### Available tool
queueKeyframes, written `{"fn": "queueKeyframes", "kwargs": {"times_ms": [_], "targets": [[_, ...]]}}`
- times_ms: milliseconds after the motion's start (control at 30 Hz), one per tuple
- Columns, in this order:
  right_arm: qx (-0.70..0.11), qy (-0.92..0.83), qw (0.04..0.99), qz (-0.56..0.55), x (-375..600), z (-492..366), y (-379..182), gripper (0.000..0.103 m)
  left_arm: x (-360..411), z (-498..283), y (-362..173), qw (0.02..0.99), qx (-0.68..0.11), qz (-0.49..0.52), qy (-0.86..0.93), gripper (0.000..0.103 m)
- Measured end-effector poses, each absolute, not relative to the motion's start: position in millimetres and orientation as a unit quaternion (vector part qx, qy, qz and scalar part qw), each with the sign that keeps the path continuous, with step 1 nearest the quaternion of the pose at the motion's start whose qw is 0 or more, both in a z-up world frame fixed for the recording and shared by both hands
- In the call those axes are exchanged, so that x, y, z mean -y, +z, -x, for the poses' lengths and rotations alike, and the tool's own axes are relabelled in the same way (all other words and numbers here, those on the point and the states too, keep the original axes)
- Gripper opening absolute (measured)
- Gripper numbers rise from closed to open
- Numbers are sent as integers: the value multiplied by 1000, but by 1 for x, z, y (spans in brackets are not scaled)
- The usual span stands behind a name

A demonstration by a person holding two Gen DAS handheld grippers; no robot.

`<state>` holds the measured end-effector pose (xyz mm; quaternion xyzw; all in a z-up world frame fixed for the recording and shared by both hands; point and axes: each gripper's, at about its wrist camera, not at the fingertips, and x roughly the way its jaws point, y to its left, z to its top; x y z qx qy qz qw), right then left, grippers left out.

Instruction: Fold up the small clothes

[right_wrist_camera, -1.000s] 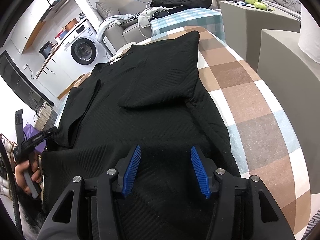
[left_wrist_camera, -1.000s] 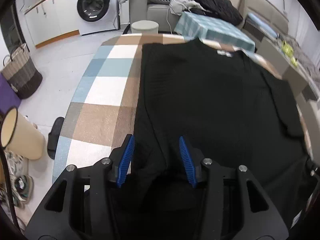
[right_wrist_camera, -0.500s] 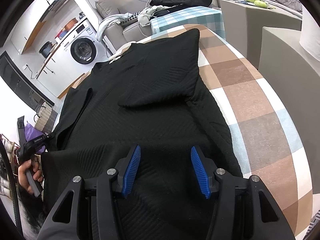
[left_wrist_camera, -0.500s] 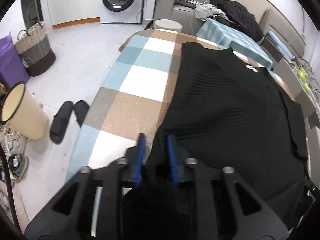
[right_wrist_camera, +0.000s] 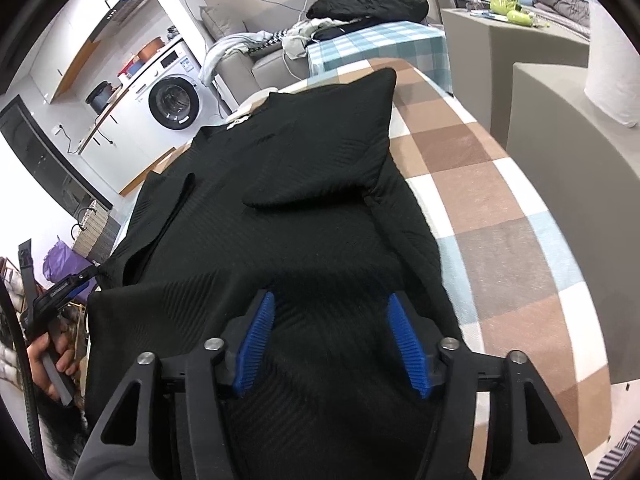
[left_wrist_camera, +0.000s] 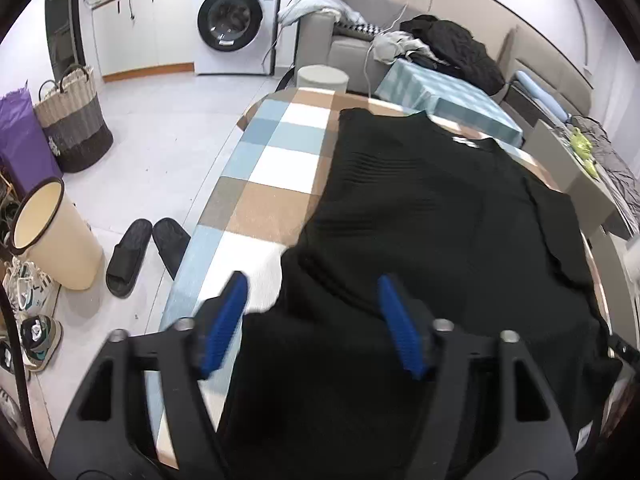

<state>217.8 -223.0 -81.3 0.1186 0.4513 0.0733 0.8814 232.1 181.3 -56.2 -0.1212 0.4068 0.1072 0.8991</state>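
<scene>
A black knit sweater [left_wrist_camera: 432, 208] lies flat on the checked tablecloth [left_wrist_camera: 276, 168], both sleeves folded in over the body. My left gripper [left_wrist_camera: 310, 316] is open over the sweater's near left hem corner, with black cloth between its blue pads. In the right wrist view the same sweater [right_wrist_camera: 288, 208] fills the middle, and my right gripper [right_wrist_camera: 330, 340] is open over the near hem, with fabric lying between its jaws. The left gripper [right_wrist_camera: 60, 292] and the hand holding it show at the left edge of that view.
The table's left edge drops to a floor with black slippers [left_wrist_camera: 144, 248], a cream bin [left_wrist_camera: 52, 236] and a woven basket [left_wrist_camera: 72, 120]. A grey block [right_wrist_camera: 568, 184] stands right of the table. A washing machine [left_wrist_camera: 236, 20] and a sofa with clothes [left_wrist_camera: 448, 44] stand beyond.
My left gripper was shut on the sweater's hem corner half a second ago and has now opened, letting the cloth go. My right gripper stayed open and moved slightly forward over the hem.
</scene>
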Motion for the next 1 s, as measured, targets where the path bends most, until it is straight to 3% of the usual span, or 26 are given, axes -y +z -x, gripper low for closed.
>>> {"fn": "queueKeyframes", "kwargs": {"times_ms": [133, 567, 1000], "targets": [[-442, 68, 888, -105, 231, -200, -79, 63, -170, -196, -46, 907, -397, 104, 100, 80], [-440, 57, 890, -110, 264, -159, -96, 63, -169, -114, -66, 901, -403, 116, 107, 80], [-428, 104, 889, -122, 255, -136, -105, 63, -169, -111, -84, 887, -431, 128, 109, 80]]}}
